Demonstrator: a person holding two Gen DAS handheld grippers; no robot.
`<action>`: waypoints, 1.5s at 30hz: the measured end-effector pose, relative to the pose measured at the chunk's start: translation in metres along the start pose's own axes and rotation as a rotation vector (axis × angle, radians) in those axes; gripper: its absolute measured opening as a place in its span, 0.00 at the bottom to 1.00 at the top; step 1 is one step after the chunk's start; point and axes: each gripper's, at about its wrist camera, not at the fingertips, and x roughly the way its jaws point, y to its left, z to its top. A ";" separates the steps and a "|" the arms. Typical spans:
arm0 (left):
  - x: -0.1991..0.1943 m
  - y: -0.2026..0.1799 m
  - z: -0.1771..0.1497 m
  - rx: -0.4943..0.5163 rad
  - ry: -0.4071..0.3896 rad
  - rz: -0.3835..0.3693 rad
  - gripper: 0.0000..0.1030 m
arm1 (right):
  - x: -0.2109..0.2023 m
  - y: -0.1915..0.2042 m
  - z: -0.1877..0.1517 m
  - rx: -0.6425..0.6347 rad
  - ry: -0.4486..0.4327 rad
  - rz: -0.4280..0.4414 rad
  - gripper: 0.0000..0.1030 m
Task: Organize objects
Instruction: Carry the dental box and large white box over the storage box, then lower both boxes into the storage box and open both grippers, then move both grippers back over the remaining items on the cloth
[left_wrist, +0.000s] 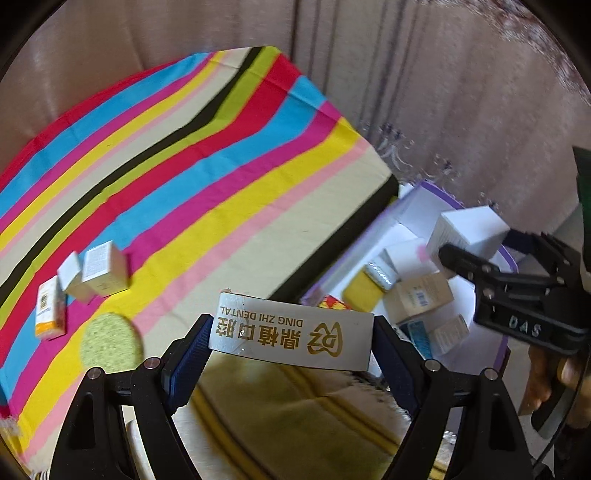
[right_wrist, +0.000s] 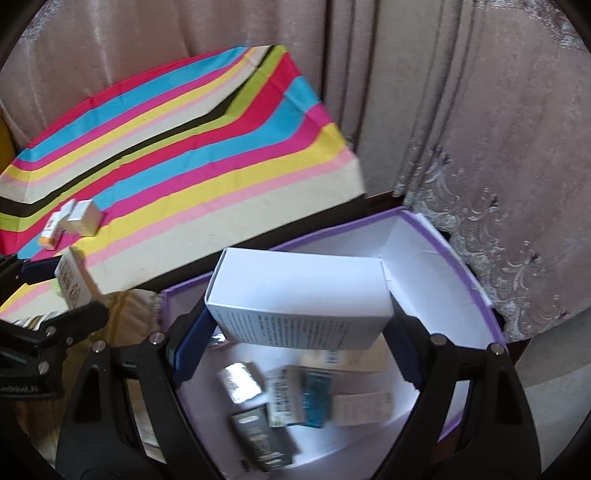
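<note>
Striped tablecloth (left_wrist: 221, 192) held three small boxes (left_wrist: 85, 280) unsorted – purple-rimmed bin (right_wrist: 458, 258) part-filled; left gripper (left_wrist: 291, 343) clamped silver box (left_wrist: 291, 332), right gripper (right_wrist: 299, 306) white box (right_wrist: 299, 291).

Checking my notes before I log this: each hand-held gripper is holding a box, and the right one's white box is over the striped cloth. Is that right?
Not quite. The right hand-held gripper holds its white box over the purple-edged bin, not the striped cloth, as the right wrist view shows. The left hand-held gripper does hold a box.
</note>
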 end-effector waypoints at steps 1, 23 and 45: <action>0.002 -0.004 0.001 0.007 0.006 -0.010 0.82 | 0.000 -0.006 0.000 0.006 0.003 -0.010 0.84; 0.027 -0.051 0.014 0.061 0.052 -0.153 0.83 | 0.003 -0.059 0.000 0.061 0.018 -0.156 0.87; 0.009 -0.001 0.013 -0.039 0.001 -0.107 0.85 | -0.001 -0.029 0.006 0.002 0.008 -0.130 0.93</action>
